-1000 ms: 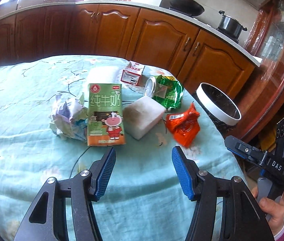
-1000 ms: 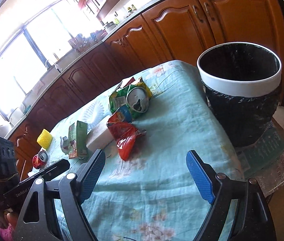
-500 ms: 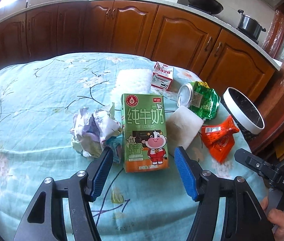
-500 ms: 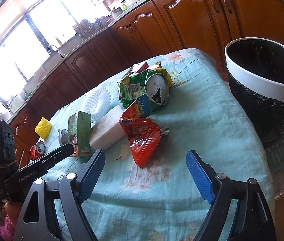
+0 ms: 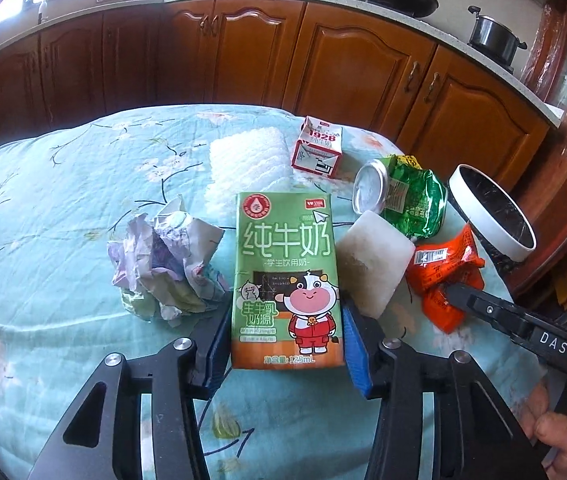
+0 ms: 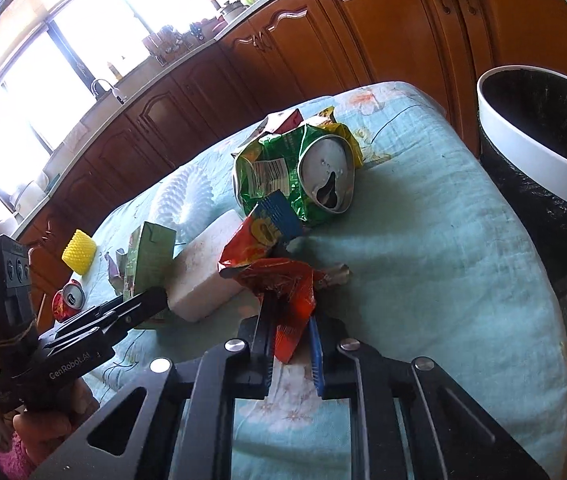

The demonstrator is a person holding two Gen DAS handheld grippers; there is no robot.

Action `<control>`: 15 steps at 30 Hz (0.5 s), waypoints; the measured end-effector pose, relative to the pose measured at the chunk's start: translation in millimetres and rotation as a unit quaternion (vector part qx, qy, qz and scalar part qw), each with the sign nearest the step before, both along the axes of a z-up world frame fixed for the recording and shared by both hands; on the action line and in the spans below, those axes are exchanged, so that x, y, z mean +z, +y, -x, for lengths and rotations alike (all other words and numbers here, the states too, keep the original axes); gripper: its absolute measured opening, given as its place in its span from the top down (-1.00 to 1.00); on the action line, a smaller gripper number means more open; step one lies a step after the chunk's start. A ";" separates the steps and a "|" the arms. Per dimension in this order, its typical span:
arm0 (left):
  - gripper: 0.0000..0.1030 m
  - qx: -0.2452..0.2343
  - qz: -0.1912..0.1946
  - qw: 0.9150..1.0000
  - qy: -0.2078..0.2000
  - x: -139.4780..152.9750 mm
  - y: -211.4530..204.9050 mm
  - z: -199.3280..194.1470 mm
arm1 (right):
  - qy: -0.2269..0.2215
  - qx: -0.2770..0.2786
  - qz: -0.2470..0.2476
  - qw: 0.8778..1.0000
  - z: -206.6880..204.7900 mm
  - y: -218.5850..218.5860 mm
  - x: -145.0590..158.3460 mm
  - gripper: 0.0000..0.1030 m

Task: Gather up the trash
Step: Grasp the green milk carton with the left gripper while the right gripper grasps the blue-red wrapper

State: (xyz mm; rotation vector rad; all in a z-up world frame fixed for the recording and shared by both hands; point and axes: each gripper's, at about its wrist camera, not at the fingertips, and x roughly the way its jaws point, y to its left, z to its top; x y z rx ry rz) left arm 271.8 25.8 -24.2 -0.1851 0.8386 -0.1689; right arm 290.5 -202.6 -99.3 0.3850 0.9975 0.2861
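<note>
1. Green milk carton (image 5: 287,280) lies flat at the centre of the left wrist view, on the counter (image 5: 63,184) under a pale blue flowered cloth; the left hand-held gripper (image 5: 285,344) has its blue pads on either side of the carton's lower end, and its jaws are closing; whether the pads already press on it I cannot tell.
2. Crumpled paper (image 5: 167,256) sits just left of the carton; a white foam block (image 5: 371,264) touches its right edge.
3. Orange snack wrapper (image 6: 283,280) lies at the centre of the right wrist view; the right hand-held gripper (image 6: 291,344) is narrow, its jaws closing, with the wrapper's lower end pinched between the pads.
4. Above the wrapper in that view lies a green bag (image 6: 271,168) with a crushed can (image 6: 329,176) against it.
5. A small red-and-white carton (image 5: 317,152) stands in the upper middle of the left wrist view.
6. The bin (image 6: 535,152), white-rimmed with a black liner, stands off the counter edge at the right of the right wrist view.
7. At the left of that view are a yellow cup-like thing (image 6: 79,256) and a red can (image 6: 68,298).
</note>
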 end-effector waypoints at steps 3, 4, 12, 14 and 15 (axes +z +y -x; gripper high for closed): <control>0.09 0.002 0.011 1.000 -0.014 7.0 5.3 15.2 | -0.017 0.000 0.001 1.000 8.8 -4.2 8.0 0.91; 0.09 0.002 0.015 1.000 -0.019 9.3 6.5 20.6 | -0.022 -0.001 0.001 1.000 11.0 -6.1 10.4 0.94; 0.09 -0.027 0.042 0.998 -0.048 29.2 -5.3 51.7 | -0.041 -0.015 -0.003 0.999 30.1 -28.2 28.2 0.96; 0.09 -0.041 0.040 0.997 -0.052 32.6 -16.5 51.3 | -0.045 -0.021 -0.002 0.999 33.5 -35.5 31.9 0.96; 0.09 -0.048 0.039 0.997 -0.052 33.7 -22.2 50.5 | -0.046 -0.025 -0.002 0.999 34.3 -38.7 33.4 0.96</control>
